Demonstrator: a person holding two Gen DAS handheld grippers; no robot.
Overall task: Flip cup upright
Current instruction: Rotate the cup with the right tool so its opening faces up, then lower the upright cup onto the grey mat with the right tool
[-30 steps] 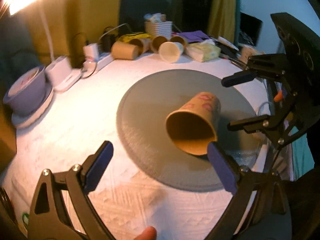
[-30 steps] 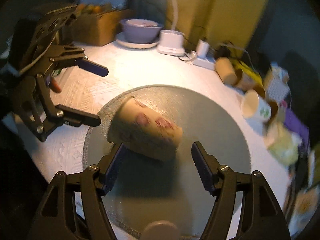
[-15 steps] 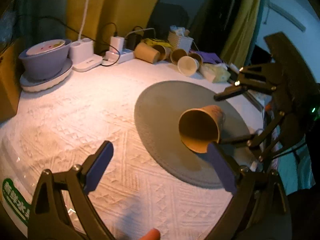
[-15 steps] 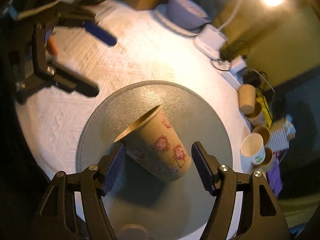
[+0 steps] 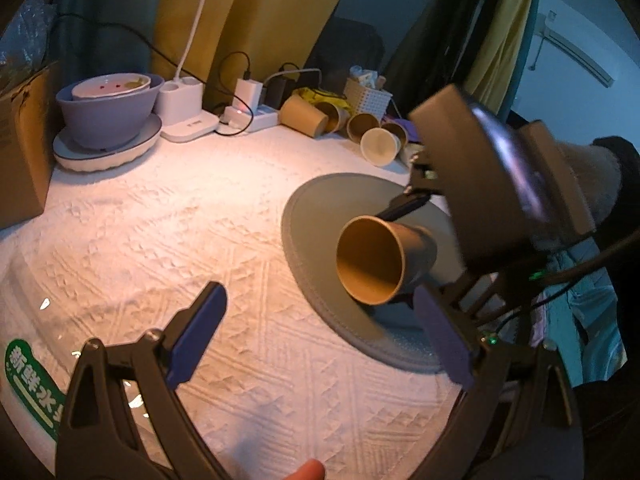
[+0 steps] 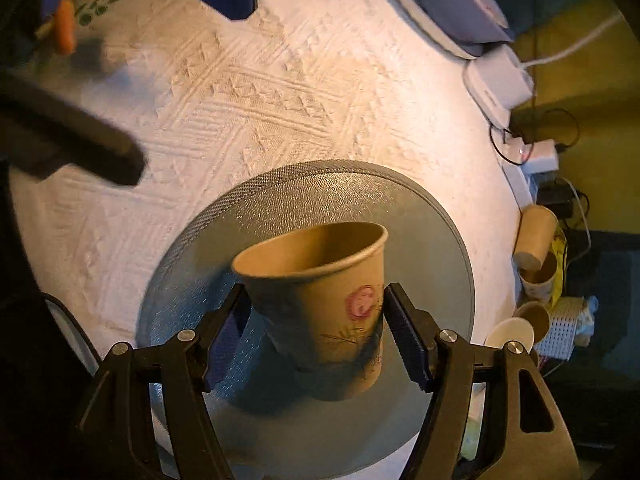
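Note:
A tan paper cup [image 6: 320, 304] with a pink flower print is held between the blue pads of my right gripper [image 6: 316, 332], which is shut on it above the round grey mat [image 6: 256, 200]. In the left wrist view the cup [image 5: 380, 264] is tilted with its open mouth towards the camera, lifted off the mat [image 5: 316, 204]. My left gripper [image 5: 320, 332] is open and empty, over the white cloth to the left of the mat.
A purple bowl on a white plate [image 5: 108, 120], a lamp base [image 5: 184, 108], a power strip with chargers [image 5: 252, 112], several paper cups [image 5: 352, 124] and a white basket [image 5: 368, 96] line the table's back. A cardboard box [image 5: 20, 144] stands at the left.
My right gripper closed on the cup, lifted it off the mat and turned it towards upright. My left gripper drew back to the left, away from the cup.

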